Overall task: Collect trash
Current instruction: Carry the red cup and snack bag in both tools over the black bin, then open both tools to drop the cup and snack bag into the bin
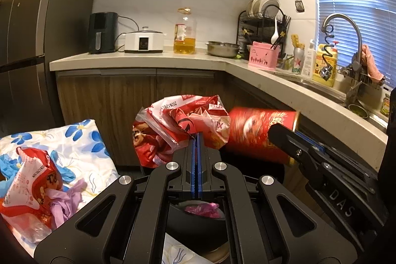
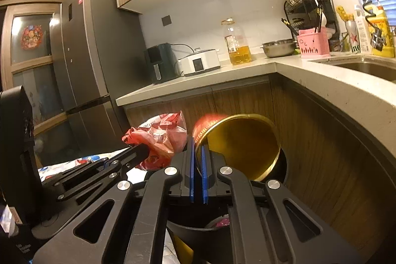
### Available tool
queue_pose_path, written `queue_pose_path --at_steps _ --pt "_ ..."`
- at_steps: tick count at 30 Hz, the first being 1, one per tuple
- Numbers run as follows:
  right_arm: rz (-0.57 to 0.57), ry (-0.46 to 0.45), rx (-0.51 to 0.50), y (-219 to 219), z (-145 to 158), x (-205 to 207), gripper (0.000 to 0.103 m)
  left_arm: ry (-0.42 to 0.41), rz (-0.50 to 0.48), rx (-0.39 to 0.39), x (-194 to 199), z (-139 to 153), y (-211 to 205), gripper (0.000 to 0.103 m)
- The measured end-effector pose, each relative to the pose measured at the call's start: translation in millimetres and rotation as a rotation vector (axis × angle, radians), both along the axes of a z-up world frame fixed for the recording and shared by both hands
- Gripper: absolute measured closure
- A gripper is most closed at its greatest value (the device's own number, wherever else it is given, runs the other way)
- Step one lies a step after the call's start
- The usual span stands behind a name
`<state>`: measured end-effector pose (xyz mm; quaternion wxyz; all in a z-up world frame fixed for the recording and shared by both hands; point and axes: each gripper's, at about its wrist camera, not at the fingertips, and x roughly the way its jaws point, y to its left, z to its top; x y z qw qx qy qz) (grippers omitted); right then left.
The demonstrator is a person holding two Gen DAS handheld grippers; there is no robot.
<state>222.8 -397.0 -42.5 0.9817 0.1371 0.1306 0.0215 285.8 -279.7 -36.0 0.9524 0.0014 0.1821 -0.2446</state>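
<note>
My left gripper [image 1: 197,137] is shut on a crumpled red and white plastic wrapper [image 1: 178,125], held up in the air. To its right a red can [image 1: 255,132] with a gold inside [image 2: 237,145] lies tilted and blurred. Its rim sits between the blue pads of my right gripper [image 2: 197,147], which stand slightly apart with a gap around the rim. Both grippers hover over a black bin [image 2: 284,165] that has pink trash [image 1: 201,210] in it. In the right wrist view the left gripper [image 2: 143,150] and the wrapper [image 2: 160,140] show at left.
A table with a blue-flowered cloth [image 1: 74,140] at left carries another red wrapper [image 1: 32,177], blue gloves and a purple glove [image 1: 64,204]. The L-shaped counter [image 1: 148,58] and wooden cabinet fronts stand close behind the bin. A dark fridge [image 1: 24,41] is at far left.
</note>
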Motion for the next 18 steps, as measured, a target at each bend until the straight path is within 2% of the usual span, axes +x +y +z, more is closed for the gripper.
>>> queue_pose_path --at_steps 3,4,9,11,12,14,18 --pt "-0.004 0.008 0.020 -3.7 -1.8 2.3 0.083 0.016 -0.011 -0.004 3.9 -4.1 -0.8 0.102" --pt "-0.006 0.007 0.018 -4.0 -2.0 1.9 0.076 0.020 -0.014 0.001 4.7 -5.3 -1.6 0.102" --pt "-0.032 0.016 0.037 -9.1 -6.1 -2.9 0.066 0.043 -0.023 0.026 8.9 -13.9 -5.4 0.098" --pt "-0.042 0.015 0.041 -10.2 -7.3 -6.3 0.059 0.054 -0.021 0.027 10.4 -17.2 -4.1 0.087" --pt "-0.050 0.014 0.041 -10.4 -7.7 -9.0 0.058 0.062 -0.025 0.025 11.1 -18.7 -3.5 0.085" --pt "-0.052 0.013 0.048 -11.2 -8.0 -12.1 0.055 0.065 -0.014 0.020 10.3 -20.8 -1.4 0.069" --pt "-0.055 0.017 0.046 -9.1 -8.2 -15.6 0.052 0.071 0.010 -0.002 5.4 -19.7 9.0 0.050"
